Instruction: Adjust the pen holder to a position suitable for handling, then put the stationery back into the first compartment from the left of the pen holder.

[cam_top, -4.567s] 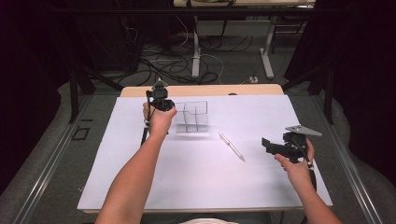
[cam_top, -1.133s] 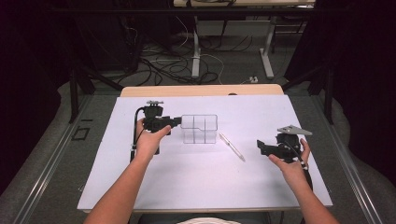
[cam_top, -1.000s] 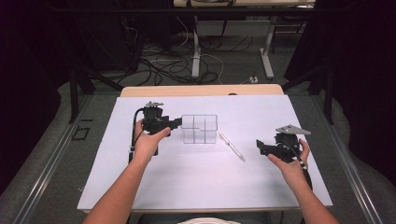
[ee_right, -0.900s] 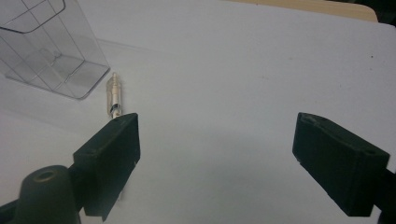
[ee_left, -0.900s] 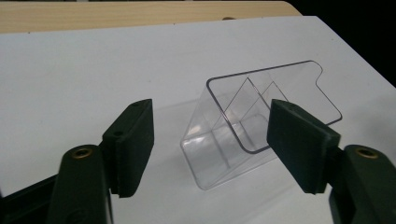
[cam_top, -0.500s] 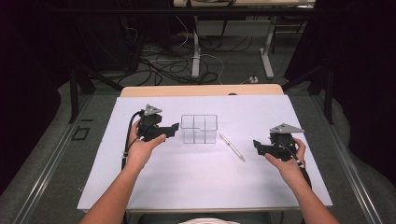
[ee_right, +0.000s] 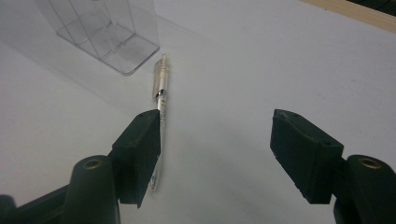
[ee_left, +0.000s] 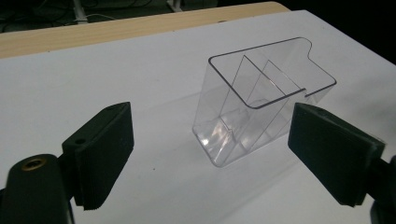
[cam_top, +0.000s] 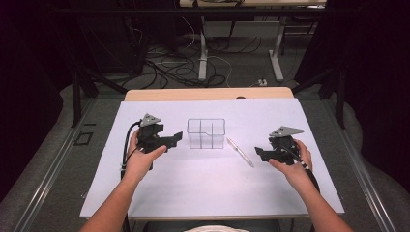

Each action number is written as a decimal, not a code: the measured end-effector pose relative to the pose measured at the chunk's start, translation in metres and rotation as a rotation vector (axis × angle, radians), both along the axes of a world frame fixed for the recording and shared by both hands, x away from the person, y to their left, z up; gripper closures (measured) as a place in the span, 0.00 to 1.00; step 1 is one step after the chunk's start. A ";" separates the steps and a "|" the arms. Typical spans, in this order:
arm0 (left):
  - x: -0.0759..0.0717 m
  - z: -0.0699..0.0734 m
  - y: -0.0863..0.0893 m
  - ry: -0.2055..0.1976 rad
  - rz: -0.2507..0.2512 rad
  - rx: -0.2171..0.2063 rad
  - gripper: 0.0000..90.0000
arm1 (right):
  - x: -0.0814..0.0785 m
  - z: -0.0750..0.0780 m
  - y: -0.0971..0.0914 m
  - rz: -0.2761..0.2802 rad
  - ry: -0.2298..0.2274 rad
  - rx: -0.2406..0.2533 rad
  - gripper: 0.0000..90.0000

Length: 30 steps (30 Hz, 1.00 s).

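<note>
Clear box released on the bench, pen waiting beside it.

The left tongs [cam_top: 175, 139] stand wide with nothing between them, their jaws having just been opening; they sit just left of the clear divided box [cam_top: 206, 133], apart from it. The box stands upright on the white bench [cam_top: 203, 188], toward the far edge and near its middle. The right tongs [cam_top: 259, 153] are partly open and have just been closing, gripping nothing; they point at the pen [cam_top: 240, 152], which lies flat just right of the box. In the right gripper view the pen [ee_right: 161, 88] runs past the left jaw.
</note>
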<state>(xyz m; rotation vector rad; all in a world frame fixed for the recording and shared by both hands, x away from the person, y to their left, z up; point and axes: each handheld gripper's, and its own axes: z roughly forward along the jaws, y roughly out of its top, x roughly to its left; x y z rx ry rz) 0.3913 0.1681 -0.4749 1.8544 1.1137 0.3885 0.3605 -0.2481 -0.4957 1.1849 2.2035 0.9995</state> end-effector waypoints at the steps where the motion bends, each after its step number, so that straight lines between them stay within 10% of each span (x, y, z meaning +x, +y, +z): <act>1: 0.000 0.000 0.001 0.000 0.005 -0.011 0.15 | 0.001 0.000 0.001 0.010 -0.004 -0.010 0.38; 30: -0.004 -0.001 0.011 -0.002 0.001 0.008 0.17 | 0.029 -0.016 0.043 0.098 0.147 -0.014 0.60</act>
